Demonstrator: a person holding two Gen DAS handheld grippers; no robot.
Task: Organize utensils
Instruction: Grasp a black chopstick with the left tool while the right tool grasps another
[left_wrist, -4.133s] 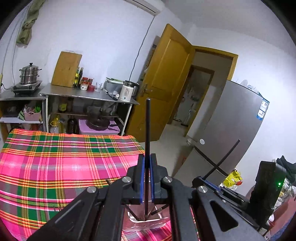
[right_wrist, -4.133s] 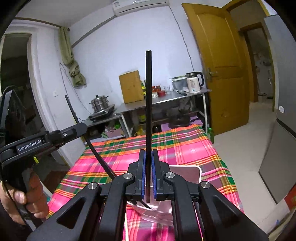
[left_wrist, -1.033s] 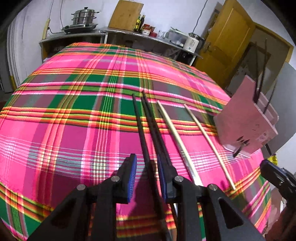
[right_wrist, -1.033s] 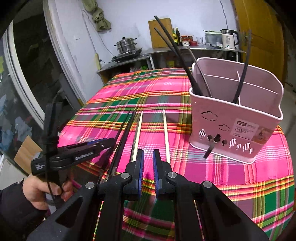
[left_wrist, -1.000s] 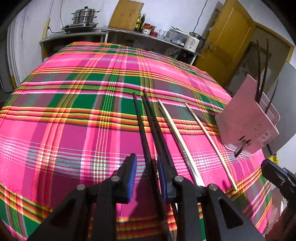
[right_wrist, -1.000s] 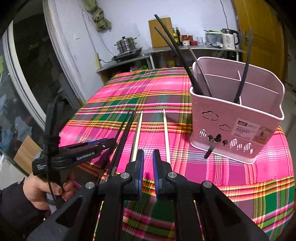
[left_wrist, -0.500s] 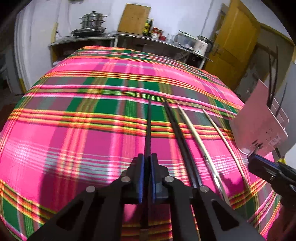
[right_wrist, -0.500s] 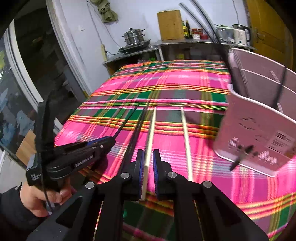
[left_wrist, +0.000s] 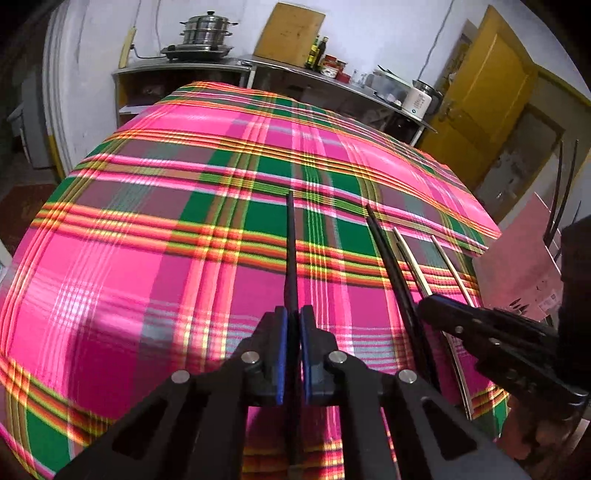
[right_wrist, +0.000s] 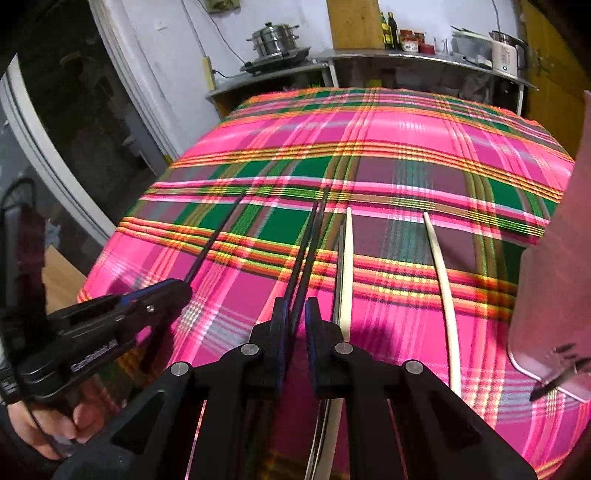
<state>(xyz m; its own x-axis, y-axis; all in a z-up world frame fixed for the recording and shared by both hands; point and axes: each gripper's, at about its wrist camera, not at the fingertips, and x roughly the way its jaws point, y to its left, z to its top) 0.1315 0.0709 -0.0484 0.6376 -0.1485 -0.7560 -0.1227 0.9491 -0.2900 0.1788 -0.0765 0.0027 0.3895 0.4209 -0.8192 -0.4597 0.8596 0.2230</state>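
The left claw (left_wrist: 291, 354) is clamped on a single black chopstick (left_wrist: 290, 251), its blue pads (left_wrist: 281, 350) pressed against the stick's sides with no gap showing; the chopstick runs straight out from between them toward the far side of the table (left_wrist: 147, 258), which is covered with a pink, green and yellow plaid cloth. In the right wrist view the same claw shows at the near left, gripped by a hand (right_wrist: 40, 424), the held stick slanting up and to the right over the cloth. The right claw (right_wrist: 295, 339) stands only narrowly parted, with the near ends of a pair of black chopsticks (right_wrist: 308, 243) passing between its pads (right_wrist: 313, 343); whether the pads actually press on them cannot be told. Just right of that pair lies a pale chopstick (right_wrist: 346, 266) with a dark strip, perhaps its shadow, along its left edge, and further right, well apart from it, a second pale chopstick (right_wrist: 441, 288); both lie flat on the cloth and point toward the far side. At the right edge of the table stands a pink utensil basket (right_wrist: 546, 295), seen only in part, and in the left wrist view dark sticks (left_wrist: 559, 199) rise from it. Beyond the table, against the white wall, are a metal shelf with a steel steamer pot (left_wrist: 205, 31), a wooden cutting board (left_wrist: 290, 33), bottles, a white kettle (left_wrist: 417, 101) and a yellow door (left_wrist: 480, 110).
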